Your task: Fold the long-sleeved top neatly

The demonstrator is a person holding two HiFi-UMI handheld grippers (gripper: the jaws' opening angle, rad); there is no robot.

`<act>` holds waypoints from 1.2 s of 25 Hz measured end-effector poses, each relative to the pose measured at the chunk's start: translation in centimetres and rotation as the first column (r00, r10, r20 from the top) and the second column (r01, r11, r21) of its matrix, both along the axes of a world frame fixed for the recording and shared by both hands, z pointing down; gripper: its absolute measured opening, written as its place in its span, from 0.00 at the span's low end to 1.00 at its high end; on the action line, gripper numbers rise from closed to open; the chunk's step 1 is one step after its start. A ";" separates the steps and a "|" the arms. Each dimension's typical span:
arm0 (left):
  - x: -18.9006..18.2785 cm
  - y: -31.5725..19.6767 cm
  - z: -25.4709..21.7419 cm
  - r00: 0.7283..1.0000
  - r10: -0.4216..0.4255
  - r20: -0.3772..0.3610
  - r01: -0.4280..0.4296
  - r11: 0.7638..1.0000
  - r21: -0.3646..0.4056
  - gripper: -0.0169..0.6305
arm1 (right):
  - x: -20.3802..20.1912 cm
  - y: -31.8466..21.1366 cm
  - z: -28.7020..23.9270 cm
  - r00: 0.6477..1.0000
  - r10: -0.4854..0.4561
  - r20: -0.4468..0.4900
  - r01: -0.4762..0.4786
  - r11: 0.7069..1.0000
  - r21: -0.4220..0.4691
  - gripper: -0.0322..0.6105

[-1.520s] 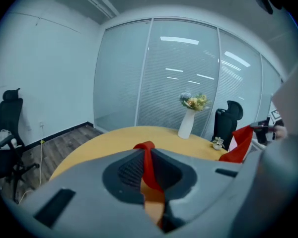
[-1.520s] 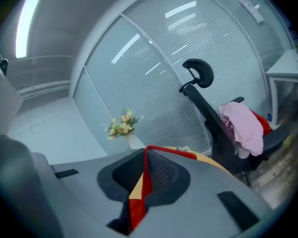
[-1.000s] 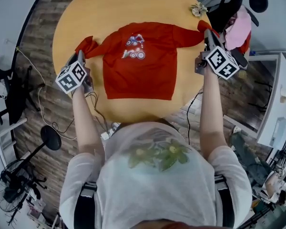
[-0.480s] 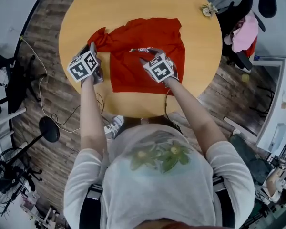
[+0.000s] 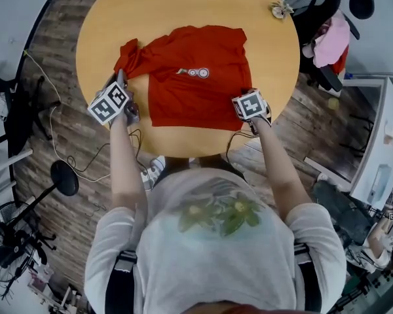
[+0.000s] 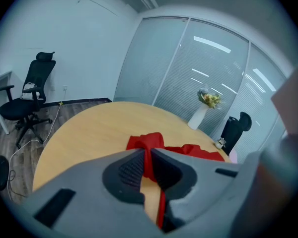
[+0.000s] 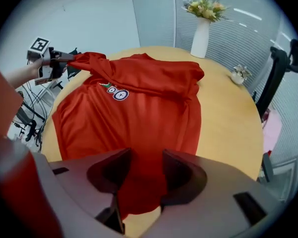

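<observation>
The red long-sleeved top (image 5: 196, 77) lies front up on the round wooden table (image 5: 275, 57). Its right sleeve is folded in across the chest, and the printed wheels (image 7: 116, 93) still show. My left gripper (image 5: 121, 80) is shut on the left sleeve's cuff (image 6: 145, 143) at the table's left edge, where the sleeve bunches up (image 5: 130, 50). In the left gripper view, red cloth runs down between the closed pads. My right gripper (image 5: 244, 99) stands open over the top's near right hem corner (image 7: 139, 197). The cloth lies below its spread jaws, not pinched.
A white vase with flowers (image 7: 201, 24) stands at the table's far side, and a small ornament (image 5: 278, 8) sits by the far right edge. A black office chair (image 6: 32, 93) and a chair with pink clothes (image 5: 327, 41) stand off the table. Cables (image 5: 59, 142) cross the floor at left.
The right gripper carried the right sleeve across the top's body, let it go and drew back to the near right hem. The left gripper kept hold of the left sleeve and shifted slightly.
</observation>
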State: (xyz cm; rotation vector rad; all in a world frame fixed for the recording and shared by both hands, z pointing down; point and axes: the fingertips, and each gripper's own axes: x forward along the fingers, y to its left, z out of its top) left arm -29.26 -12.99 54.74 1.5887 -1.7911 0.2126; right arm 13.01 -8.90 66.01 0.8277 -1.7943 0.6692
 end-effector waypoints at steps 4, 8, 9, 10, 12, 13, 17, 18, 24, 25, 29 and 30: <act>-0.3 4.2 0.7 1.000 -0.025 -0.010 0.024 0.999 -0.026 0.07 | 3.0 4.8 0.3 0.999 -0.037 -0.018 0.036 0.999 -0.039 0.37; -0.8 6.8 1.4 0.998 -0.054 -0.033 0.052 0.997 -0.056 0.07 | 5.1 7.6 0.4 0.998 -0.064 -0.028 0.061 0.995 -0.076 0.37; -0.9 7.2 1.6 0.997 -0.060 -0.040 0.057 0.996 -0.064 0.07 | 5.3 8.0 0.4 0.998 -0.062 -0.023 0.059 0.994 -0.092 0.37; -0.8 7.3 1.8 0.997 -0.062 -0.049 0.059 0.996 -0.068 0.07 | 5.2 8.2 0.4 0.998 -0.058 -0.014 0.056 0.992 -0.117 0.37; -0.4 6.9 1.9 0.996 -0.045 -0.075 0.040 0.997 -0.073 0.07 | 4.6 8.2 -0.1 0.999 -0.048 0.020 0.051 0.985 -0.165 0.37; -0.3 6.6 1.9 0.996 -0.028 -0.085 0.021 0.996 -0.084 0.13 | 4.1 7.8 -0.8 0.998 -0.040 0.046 0.047 0.984 -0.169 0.37; -1.0 5.2 0.4 0.998 0.021 -0.063 -0.027 0.995 -0.101 0.36 | 1.4 3.3 -4.8 0.987 -0.025 0.159 0.035 0.997 -0.062 0.37; -1.4 4.5 -0.4 0.998 0.028 -0.050 -0.032 0.996 -0.085 0.36 | 0.7 1.9 -5.8 0.983 -0.032 0.180 0.039 0.999 -0.034 0.37; 0.9 -1.6 -1.5 0.967 0.252 0.038 -0.246 0.961 -0.128 0.36 | -3.3 -6.4 -7.9 0.976 -0.087 0.202 0.072 0.994 0.081 0.37; 1.9 -2.7 -0.7 0.952 0.303 0.048 -0.292 0.942 -0.164 0.36 | -3.6 -8.1 -7.8 0.977 -0.091 0.192 0.074 0.993 0.094 0.37; 2.7 -5.9 4.5 0.929 0.369 0.020 -0.339 0.872 -0.354 0.36 | -3.9 -15.1 -6.6 0.988 -0.044 0.146 0.028 0.993 0.114 0.37; 2.4 -5.9 6.2 0.929 0.370 0.011 -0.333 0.848 -0.413 0.36 | -3.9 -16.7 -6.1 0.991 -0.032 0.129 0.017 0.993 0.113 0.37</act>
